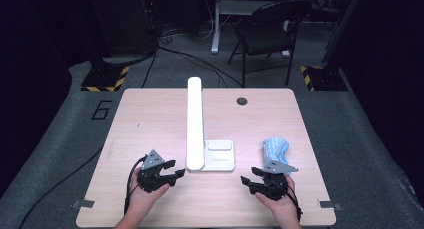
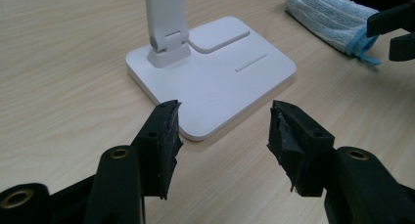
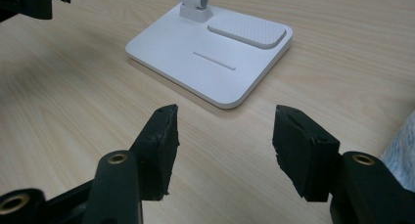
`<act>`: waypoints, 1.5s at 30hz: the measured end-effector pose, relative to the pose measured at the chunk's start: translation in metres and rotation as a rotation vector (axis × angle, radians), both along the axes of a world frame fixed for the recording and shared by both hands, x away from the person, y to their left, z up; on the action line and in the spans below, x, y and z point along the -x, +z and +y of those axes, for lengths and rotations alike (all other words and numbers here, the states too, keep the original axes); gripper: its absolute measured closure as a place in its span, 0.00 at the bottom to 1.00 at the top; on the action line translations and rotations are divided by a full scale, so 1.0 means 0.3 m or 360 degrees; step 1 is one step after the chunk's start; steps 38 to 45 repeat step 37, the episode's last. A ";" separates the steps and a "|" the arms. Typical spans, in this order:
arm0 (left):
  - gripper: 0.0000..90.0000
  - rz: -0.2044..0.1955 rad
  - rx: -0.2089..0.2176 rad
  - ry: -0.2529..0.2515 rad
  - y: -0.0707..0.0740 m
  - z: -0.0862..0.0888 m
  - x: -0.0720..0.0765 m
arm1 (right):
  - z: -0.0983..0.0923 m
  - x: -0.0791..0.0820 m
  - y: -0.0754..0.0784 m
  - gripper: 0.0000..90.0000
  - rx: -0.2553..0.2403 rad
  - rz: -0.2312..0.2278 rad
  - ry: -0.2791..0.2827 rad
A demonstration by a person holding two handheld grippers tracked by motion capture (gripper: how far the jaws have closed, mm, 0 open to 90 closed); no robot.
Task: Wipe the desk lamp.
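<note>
While I hold a black gripper in each hand above the near edge of a pale wooden table (image 1: 150,114), both sets of jaws stand apart with nothing between them. My left gripper (image 1: 172,175) sits just left of a white desk lamp (image 1: 196,124), pointing toward its flat base (image 2: 215,82); in the left gripper view the base corner lies just beyond my two black pads (image 2: 164,136), not touching them. My right gripper (image 1: 248,181) sits to the right of the base, aimed back toward it, and the right gripper view shows the base (image 3: 205,62) a little farther off across bare wood. The lamp's long white arm runs away from me across the table. A folded blue and white cloth (image 1: 276,148) lies just beyond my right gripper.
</note>
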State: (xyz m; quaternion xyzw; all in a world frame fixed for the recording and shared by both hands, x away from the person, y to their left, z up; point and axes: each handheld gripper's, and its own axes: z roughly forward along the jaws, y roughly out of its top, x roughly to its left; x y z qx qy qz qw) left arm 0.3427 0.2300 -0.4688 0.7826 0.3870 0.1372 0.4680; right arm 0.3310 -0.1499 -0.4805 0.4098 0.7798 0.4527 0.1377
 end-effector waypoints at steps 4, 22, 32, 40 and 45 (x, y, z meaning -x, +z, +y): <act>0.50 0.0004 0.0013 -0.0020 -0.013 0.002 0.020 | -0.018 0.008 -0.026 0.47 -0.0002 -0.0014 -0.0027; 0.49 0.0034 -0.0101 -0.0131 -0.112 -0.037 0.018 | -0.022 0.005 -0.112 0.47 0.0024 -0.0048 -0.0082; 0.47 0.0053 -0.0107 -0.0144 -0.128 -0.044 0.002 | -0.027 0.009 -0.123 0.47 0.0042 -0.0043 -0.0086; 0.46 0.0058 -0.0099 -0.0128 -0.133 -0.046 -0.002 | -0.029 0.013 -0.126 0.47 0.0046 -0.0043 -0.0106; 0.46 0.0058 -0.0099 -0.0128 -0.133 -0.046 -0.002 | -0.029 0.013 -0.126 0.47 0.0046 -0.0043 -0.0106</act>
